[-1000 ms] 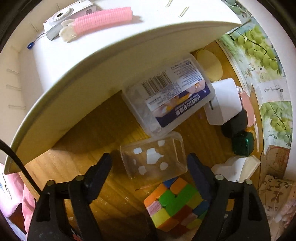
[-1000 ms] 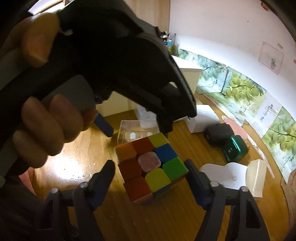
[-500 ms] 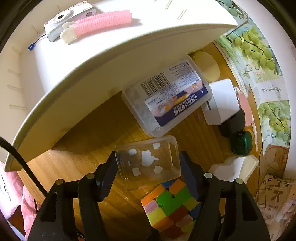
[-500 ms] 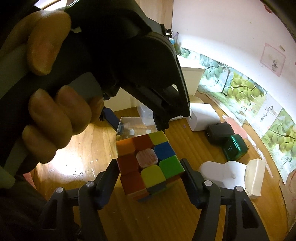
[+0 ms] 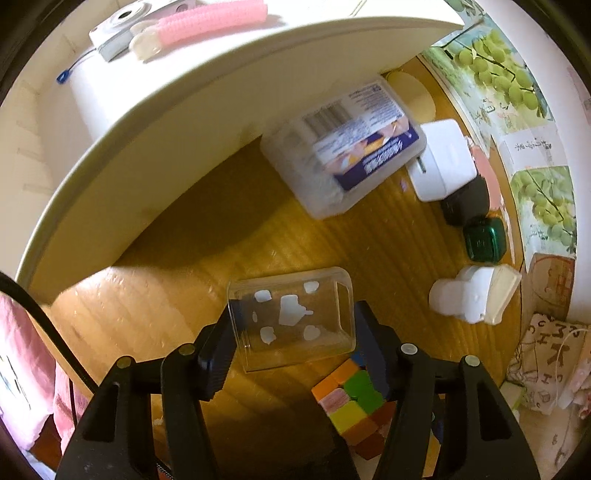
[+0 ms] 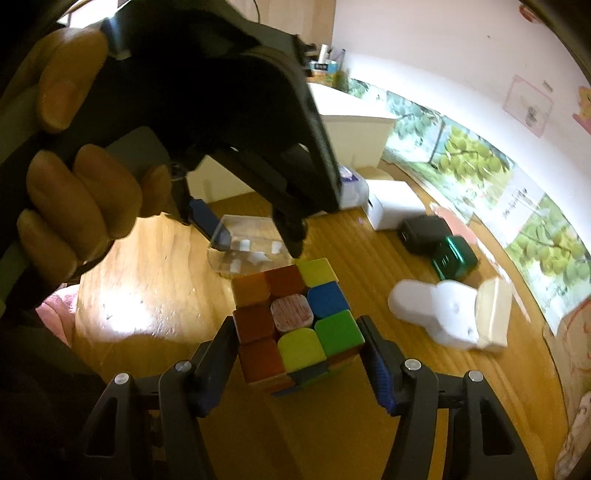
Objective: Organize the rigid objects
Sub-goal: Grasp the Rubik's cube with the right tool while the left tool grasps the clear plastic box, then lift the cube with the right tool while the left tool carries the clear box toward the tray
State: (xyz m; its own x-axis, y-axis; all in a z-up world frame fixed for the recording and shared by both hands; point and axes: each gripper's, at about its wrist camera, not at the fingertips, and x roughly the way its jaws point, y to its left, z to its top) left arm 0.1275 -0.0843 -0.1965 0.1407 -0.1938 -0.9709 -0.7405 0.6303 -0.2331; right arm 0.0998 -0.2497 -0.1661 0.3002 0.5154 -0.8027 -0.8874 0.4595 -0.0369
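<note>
My left gripper [image 5: 291,336] is shut on a small clear plastic box [image 5: 291,317] with white patches, held a little above the wooden table [image 5: 155,302]. The box also shows in the right wrist view [image 6: 247,251] between the left gripper's fingers. My right gripper [image 6: 299,350] is shut on a multicoloured puzzle cube [image 6: 295,321], one pad on each side. The cube also shows in the left wrist view [image 5: 354,402], low and right of the clear box.
A white shelf [image 5: 192,85] with a camera [image 5: 122,26] and pink comb [image 5: 207,18] overhangs the table. A labelled plastic container [image 5: 347,151], white box [image 5: 443,158], black case [image 5: 461,203], green case [image 5: 484,240] and white dispenser [image 5: 476,295] lie to the right.
Both grippers closed: the left one onto the clear box, the right one onto the cube. The left gripper then lifted the clear box up and away from the table.
</note>
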